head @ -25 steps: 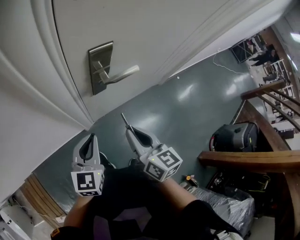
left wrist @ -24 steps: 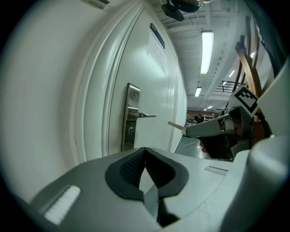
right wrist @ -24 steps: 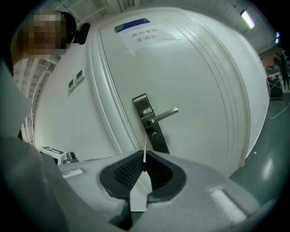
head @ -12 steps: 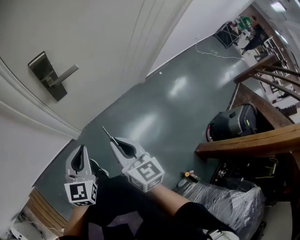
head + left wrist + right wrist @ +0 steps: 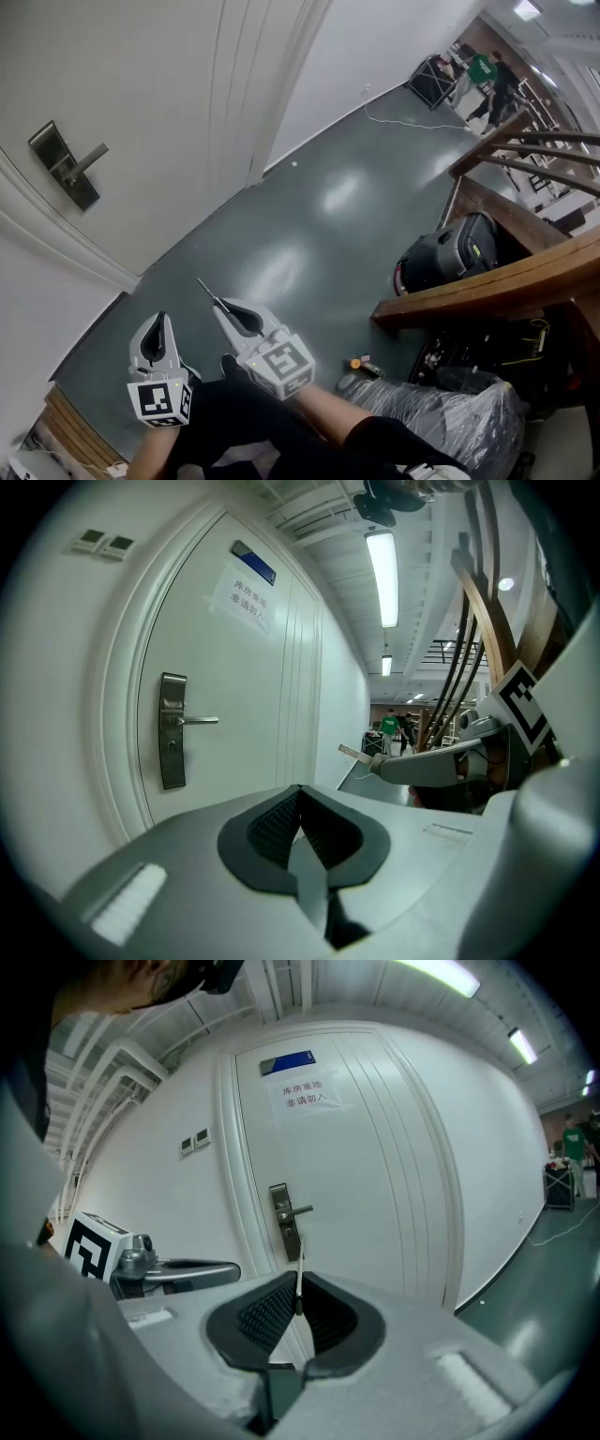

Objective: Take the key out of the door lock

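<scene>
The white door's metal lock plate (image 5: 61,166) with its lever handle (image 5: 89,157) is at the far left of the head view, well away from both grippers. My right gripper (image 5: 220,307) is shut on a thin silver key (image 5: 206,291), whose blade sticks out past the fingertips. In the right gripper view the key (image 5: 299,1277) stands upright between the pads, with the lock plate (image 5: 284,1221) far behind it. My left gripper (image 5: 159,323) is beside the right one, jaws together and holding nothing. The left gripper view shows the lock plate (image 5: 172,729) and the key (image 5: 350,752).
A black bag (image 5: 450,258) sits on the grey floor under a wooden stair rail (image 5: 487,291). A plastic-wrapped bundle (image 5: 441,412) lies at lower right. People stand far down the hall (image 5: 483,70). A paper notice (image 5: 305,1093) is on the door, wall switches (image 5: 195,1140) beside it.
Both grippers have drawn back from the door together; the lock plate has slid left and shrunk in the head view. The key stays in the right gripper.
</scene>
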`<act>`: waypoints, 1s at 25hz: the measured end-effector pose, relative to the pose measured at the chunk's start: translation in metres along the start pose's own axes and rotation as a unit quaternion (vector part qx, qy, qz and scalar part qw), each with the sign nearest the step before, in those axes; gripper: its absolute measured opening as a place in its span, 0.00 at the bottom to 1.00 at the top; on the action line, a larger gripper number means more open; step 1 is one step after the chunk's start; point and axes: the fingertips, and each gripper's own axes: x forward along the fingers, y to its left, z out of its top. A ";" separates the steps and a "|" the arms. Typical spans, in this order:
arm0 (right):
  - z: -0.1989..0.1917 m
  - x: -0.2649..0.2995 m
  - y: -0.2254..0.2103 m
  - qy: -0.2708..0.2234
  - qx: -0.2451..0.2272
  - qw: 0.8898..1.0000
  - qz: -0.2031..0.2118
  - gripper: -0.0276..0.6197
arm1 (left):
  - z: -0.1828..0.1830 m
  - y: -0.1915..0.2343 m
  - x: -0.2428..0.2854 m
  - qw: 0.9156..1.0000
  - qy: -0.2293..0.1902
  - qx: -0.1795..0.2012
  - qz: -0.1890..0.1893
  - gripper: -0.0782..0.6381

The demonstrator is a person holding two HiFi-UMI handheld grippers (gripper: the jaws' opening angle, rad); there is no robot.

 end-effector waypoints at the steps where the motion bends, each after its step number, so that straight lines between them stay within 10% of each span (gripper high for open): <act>1: -0.001 -0.005 -0.002 -0.001 0.001 1.000 -0.004 0.07 | 0.001 -0.005 -0.001 1.000 -0.001 0.000 -0.002 0.13; 12: -0.030 -0.019 0.057 0.009 0.000 1.000 -0.003 0.07 | -0.008 0.014 -0.076 1.000 0.007 0.013 0.015 0.13; 25: -0.064 -0.026 0.222 0.021 -0.045 0.998 -0.037 0.07 | -0.044 0.099 -0.228 0.999 -0.006 0.005 0.037 0.13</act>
